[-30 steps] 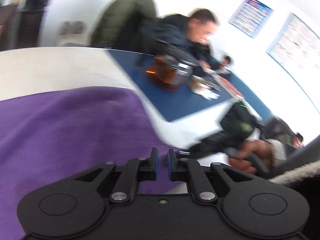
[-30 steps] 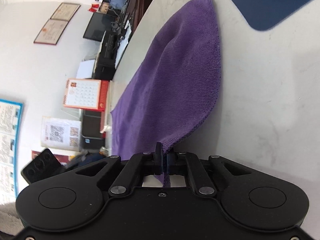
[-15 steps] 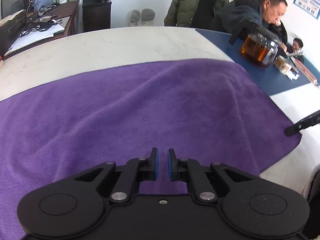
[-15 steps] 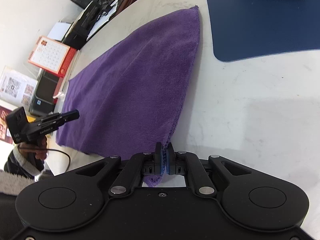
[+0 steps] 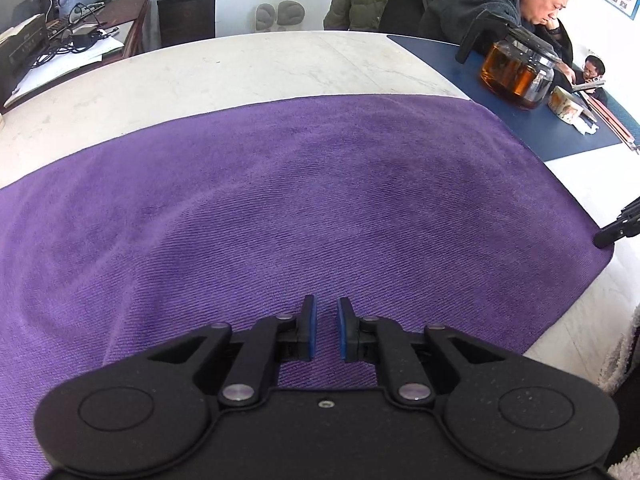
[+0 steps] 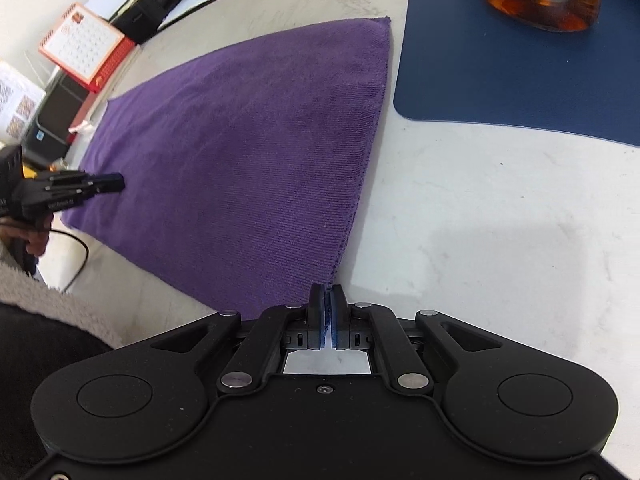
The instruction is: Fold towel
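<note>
1. The purple towel point(image 5: 320, 208) lies flat on the pale marble table point(image 5: 248, 64), spread out with only soft ripples. No fold is made yet, as far as we can judge.
2. Its near right corner point(image 6: 329, 296) is in our right gripper point(image 6: 328, 308): jaws together, clamped on the cloth, with the hem running up and away from the fingertips.
3. Our left gripper point(image 5: 326, 328) hovers above the near edge, towards the left end. The jaws are opening, the gap is narrow, the blue pads point(image 5: 311, 330) are clear, and nothing is pinched. The towel is only the backdrop below them.
4. Key relation: the towel stretches away from both claws towards the far table edge. In the left wrist view its long axis runs left to right, roughly across the line the grippers point along.
5. The right hand is already on the cloth; the left is just above it and must drop to the near hem before it can grip.
6. Likely next: left pinches its corner, then both carry the near edge over to the far one.
7. Clutter: the blue mat point(image 6: 520, 80) and the glass teapot point(image 5: 516, 68) sit just beyond the towel's right edge, apart from it. A seated person point(image 5: 500, 4) is behind them.
</note>
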`<state>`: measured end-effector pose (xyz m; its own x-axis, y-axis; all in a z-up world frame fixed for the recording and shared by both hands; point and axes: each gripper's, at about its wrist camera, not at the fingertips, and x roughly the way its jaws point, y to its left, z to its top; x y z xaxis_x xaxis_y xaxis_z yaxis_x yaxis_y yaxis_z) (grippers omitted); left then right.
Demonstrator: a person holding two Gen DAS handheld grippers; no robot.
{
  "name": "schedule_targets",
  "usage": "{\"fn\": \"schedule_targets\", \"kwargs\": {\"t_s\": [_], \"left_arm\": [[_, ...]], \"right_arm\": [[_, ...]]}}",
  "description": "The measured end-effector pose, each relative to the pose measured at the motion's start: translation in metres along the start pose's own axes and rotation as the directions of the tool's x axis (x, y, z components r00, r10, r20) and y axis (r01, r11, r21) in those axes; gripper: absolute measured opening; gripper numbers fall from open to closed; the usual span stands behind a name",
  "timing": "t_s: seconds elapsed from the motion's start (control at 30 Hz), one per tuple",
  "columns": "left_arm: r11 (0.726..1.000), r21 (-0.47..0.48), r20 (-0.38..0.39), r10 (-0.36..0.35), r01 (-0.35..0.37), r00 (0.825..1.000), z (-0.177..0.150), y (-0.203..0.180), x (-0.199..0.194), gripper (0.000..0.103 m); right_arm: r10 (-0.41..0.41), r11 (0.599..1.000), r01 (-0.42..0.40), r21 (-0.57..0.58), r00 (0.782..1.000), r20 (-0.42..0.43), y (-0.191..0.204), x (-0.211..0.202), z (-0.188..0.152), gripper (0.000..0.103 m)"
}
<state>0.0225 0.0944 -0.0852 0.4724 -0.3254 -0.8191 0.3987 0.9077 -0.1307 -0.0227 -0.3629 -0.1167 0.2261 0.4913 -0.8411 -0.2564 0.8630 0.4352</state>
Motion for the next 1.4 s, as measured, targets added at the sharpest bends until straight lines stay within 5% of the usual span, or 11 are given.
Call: {"fn": "schedule_targets", "kwargs": {"t_s": [0.23, 0.47, 0.83, 1.4], "left_arm": [[1.000, 0.010, -0.028, 0.006, -0.006, 1.000, -0.001, -0.005, -0.005, 0.010], [1.000, 0.025, -0.014, 0.002, -0.001, 1.000, 0.006, -0.007, -0.006, 0.016], [1.000, -0.015, -0.029, 0.003, -0.003, 1.000, 0.004, -0.003, 0.000, 0.017], [0.995, -0.096, 0.003, 0.006, -0.005, 1.000, -0.005, -0.011, -0.004, 0.031]], "right_arm": [[-0.053, 0.998, 0.053, -0.020, 0.999, -0.011, 0.005, -0.014, 0.002, 0.008], [-0.055, 0.995, 0.069, -0.075, 0.983, 0.177, 0.012, -0.044, 0.048, 0.016], [-0.155, 0.919, 0.239, -0.313, 0.950, 0.271, 0.033, 0.045, 0.142, 0.016], [-0.189, 0.899, 0.285, -0.332, 0.937, 0.294, 0.022, 0.085, 0.180, 0.023]]}}
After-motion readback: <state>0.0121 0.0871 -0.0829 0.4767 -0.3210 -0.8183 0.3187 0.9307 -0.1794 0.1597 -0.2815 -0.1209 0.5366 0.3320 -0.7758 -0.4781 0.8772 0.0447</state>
